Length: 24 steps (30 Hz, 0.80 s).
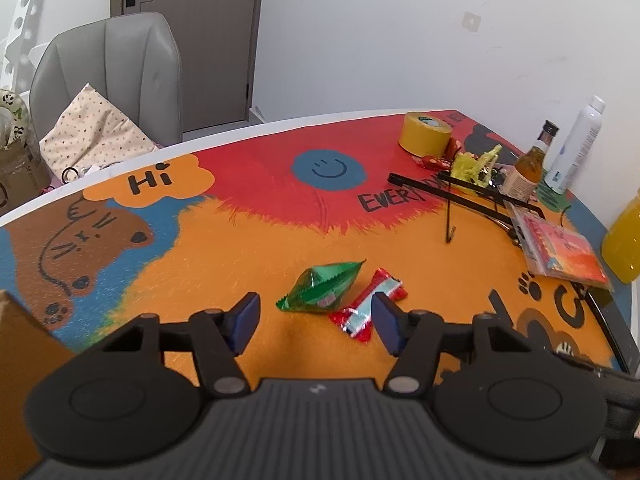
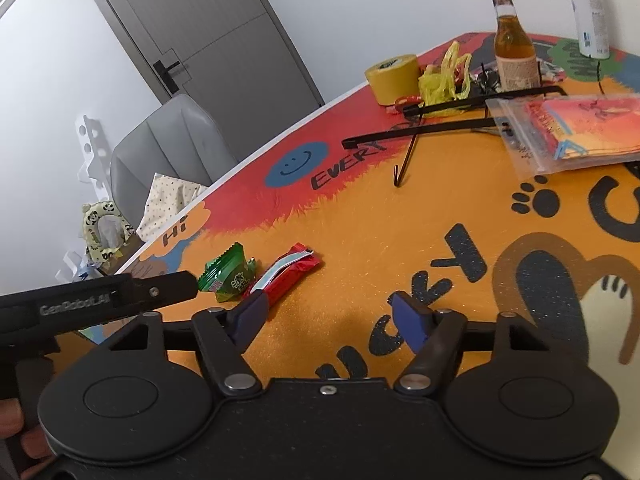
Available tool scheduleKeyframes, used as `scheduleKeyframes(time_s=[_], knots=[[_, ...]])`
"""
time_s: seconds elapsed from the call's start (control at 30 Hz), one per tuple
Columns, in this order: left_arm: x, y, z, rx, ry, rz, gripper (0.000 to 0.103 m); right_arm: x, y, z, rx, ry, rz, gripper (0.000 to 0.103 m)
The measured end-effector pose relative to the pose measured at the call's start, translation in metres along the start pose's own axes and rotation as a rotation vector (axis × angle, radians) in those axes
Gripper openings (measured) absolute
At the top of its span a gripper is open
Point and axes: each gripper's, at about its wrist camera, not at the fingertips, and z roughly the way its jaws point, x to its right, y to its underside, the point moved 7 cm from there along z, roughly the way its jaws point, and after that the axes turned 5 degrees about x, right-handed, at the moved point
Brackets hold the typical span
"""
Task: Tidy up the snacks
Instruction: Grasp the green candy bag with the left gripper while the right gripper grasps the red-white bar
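Your left hand-held gripper [image 1: 316,320] hovers wide open and empty, just short of the green snack packet [image 1: 320,286]. The red snack packet [image 1: 366,306] touches the green one's right side, so closing carelessly may pinch both or skid them across the tabletop [image 1: 240,248]. Your right hand-held gripper [image 2: 328,316] is open too.

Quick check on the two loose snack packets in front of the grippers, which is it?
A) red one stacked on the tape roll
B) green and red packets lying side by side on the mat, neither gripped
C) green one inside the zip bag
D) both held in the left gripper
B: the green packet and red packet lie next to each other on the mat, with the left gripper and right gripper open and empty.
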Motion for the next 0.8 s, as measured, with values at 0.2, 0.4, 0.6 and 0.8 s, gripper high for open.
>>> scheduleKeyframes(time_s=[0.2, 0.4, 0.6, 0.8], knots=[[0.002, 0.0, 0.023, 0.006, -0.013, -0.024, 0.06, 0.002, 0.001, 0.01, -0.009, 0.003, 0.016, 0.064], [0.0, -0.003, 0.043, 0.032, -0.036, -0.044, 0.06, 0.0, -0.002, 0.02, -0.017, 0.01, 0.017, 0.062], [-0.008, 0.001, 0.058, 0.026, -0.027, -0.084, 0.033, -0.003, -0.003, 0.028, -0.021, 0.006, 0.023, 0.062], [-0.016, 0.0, 0.048, 0.053, -0.025, -0.084, 0.027, -0.004, -0.003, 0.03, -0.02, 0.0, 0.031, 0.062]])
